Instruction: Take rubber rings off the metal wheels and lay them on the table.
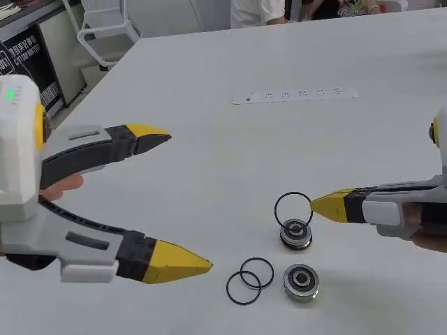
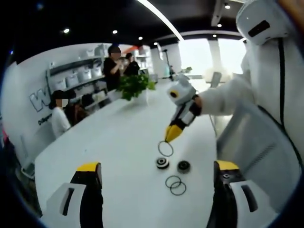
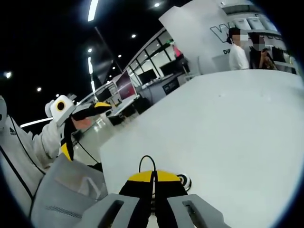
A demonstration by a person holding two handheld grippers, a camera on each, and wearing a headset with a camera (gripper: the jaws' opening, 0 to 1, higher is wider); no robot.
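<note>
Tabletop, white and broad, seen from my headset camera as I work two hand-held grippers over it. My right gripper comes in from the right edge. Its yellow-tipped jaws are pressed together on a thin black rubber ring, pinching the ring's right side. The ring stands upright, directly above a small metal wheel that lies flat on the table. I cannot tell whether the ring's lower edge touches that wheel. In the right gripper view, the two jaws meet with the black ring rising from between their tips.

A second metal wheel lies flat just in front of the first, nearer to me. To its left, two more rubber rings lie flat on the table and overlap each other, one nearer the wheel and one closer to me.

My left gripper hovers at the left, well apart from the wheels. Its jaws are spread wide with nothing between them.

Farther back on the table lies a white power strip. A white chair stands beyond the table's far left corner.
</note>
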